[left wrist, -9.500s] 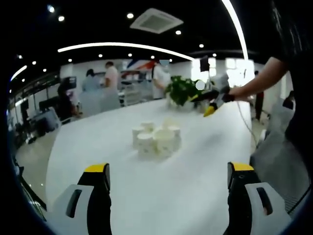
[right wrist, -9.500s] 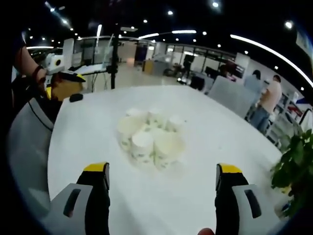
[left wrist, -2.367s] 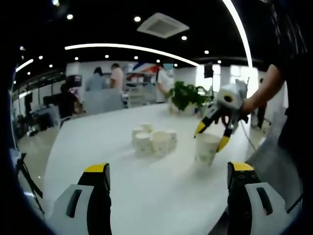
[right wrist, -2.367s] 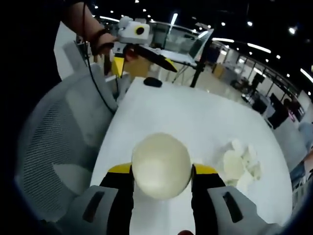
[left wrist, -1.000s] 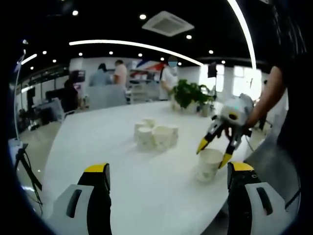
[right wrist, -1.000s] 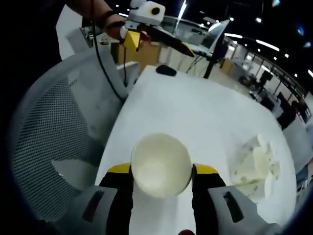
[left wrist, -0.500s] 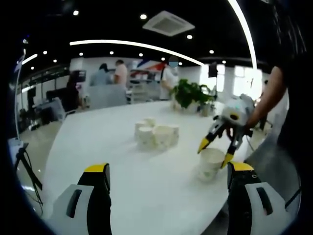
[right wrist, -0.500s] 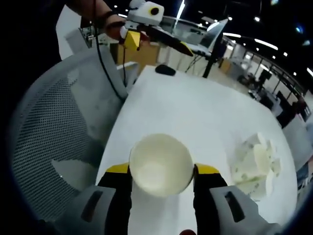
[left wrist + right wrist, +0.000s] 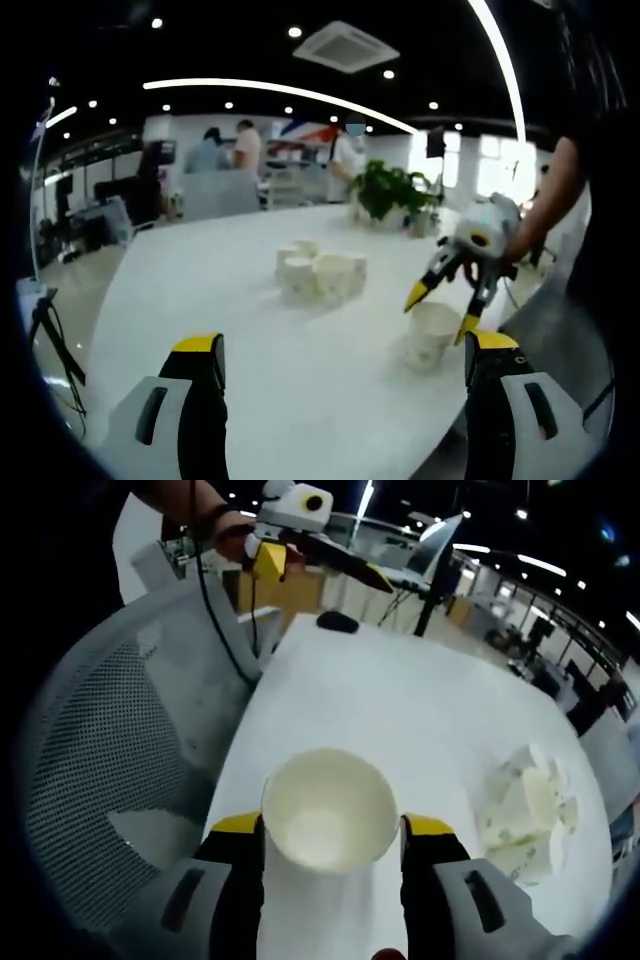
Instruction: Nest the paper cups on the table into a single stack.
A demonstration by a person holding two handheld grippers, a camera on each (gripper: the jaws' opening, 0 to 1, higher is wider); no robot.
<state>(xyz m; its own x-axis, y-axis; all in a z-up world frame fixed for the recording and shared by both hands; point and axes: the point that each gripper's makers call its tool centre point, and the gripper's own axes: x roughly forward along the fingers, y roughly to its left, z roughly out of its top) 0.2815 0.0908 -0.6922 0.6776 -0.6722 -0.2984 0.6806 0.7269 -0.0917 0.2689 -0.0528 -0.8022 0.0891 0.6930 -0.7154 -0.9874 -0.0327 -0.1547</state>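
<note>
Fingers of your right gripper [image 9: 330, 832] flank one upright cup [image 9: 328, 825] at the bench [image 9: 400, 700] edge; left gripper [image 9: 345, 350] spread, empty. Remaining cups [image 9: 318, 277] cluster mid-bench, unstacked: nesting barely begun.

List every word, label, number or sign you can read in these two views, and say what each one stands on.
None can be read.
White paper cup between the right gripper's fingers: plain inside, no print legible.
Cluster of white paper cups on the white table: faint greenish markings, too blurred to read.
Red and blue panel on the far wall: too small and blurred to tell whether it carries words.
</note>
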